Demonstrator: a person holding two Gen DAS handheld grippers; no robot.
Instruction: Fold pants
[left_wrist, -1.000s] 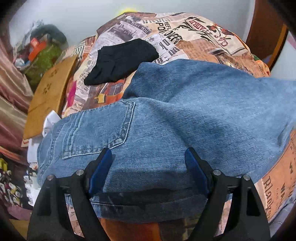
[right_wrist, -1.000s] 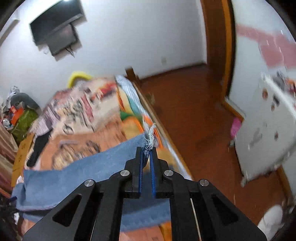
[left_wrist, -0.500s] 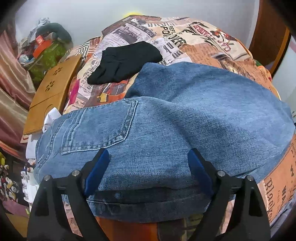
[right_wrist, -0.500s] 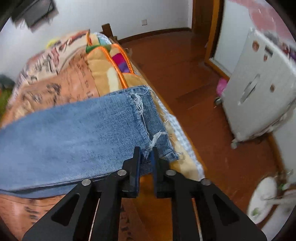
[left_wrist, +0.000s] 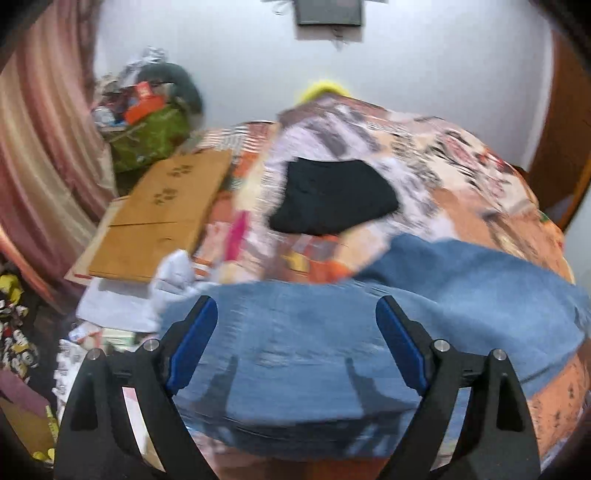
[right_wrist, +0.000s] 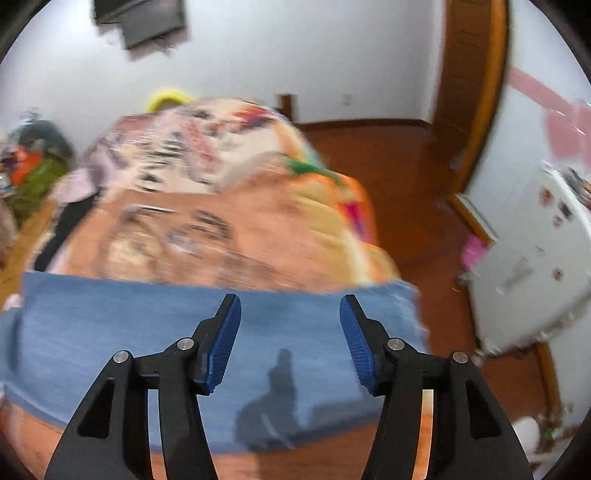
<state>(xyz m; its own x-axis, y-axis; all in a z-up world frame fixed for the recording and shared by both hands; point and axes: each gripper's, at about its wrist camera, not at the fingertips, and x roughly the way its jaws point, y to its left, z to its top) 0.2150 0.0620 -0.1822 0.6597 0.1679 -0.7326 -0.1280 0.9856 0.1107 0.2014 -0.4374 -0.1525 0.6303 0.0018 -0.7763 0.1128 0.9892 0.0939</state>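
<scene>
Blue denim jeans (left_wrist: 314, 350) lie spread along the near edge of a bed with a newspaper-print cover (left_wrist: 424, 158). My left gripper (left_wrist: 295, 325) is open and empty, hovering over the waist end of the jeans. In the right wrist view the leg end of the jeans (right_wrist: 129, 332) lies flat, its frayed hem (right_wrist: 413, 295) toward the right bed edge. My right gripper (right_wrist: 290, 325) is open and empty above that leg. Both views are motion-blurred.
A folded black garment (left_wrist: 332, 199) lies farther back on the bed. A cardboard sheet (left_wrist: 159, 218) and a cluttered green bag (left_wrist: 151, 133) sit left of the bed. A white cabinet (right_wrist: 535, 266) stands on the wood floor (right_wrist: 388, 162) to the right.
My right gripper was shut on the frayed hem, laid it down on the bed, and has opened and let go. Both grippers have pulled back and tilted up; the left stayed open.
</scene>
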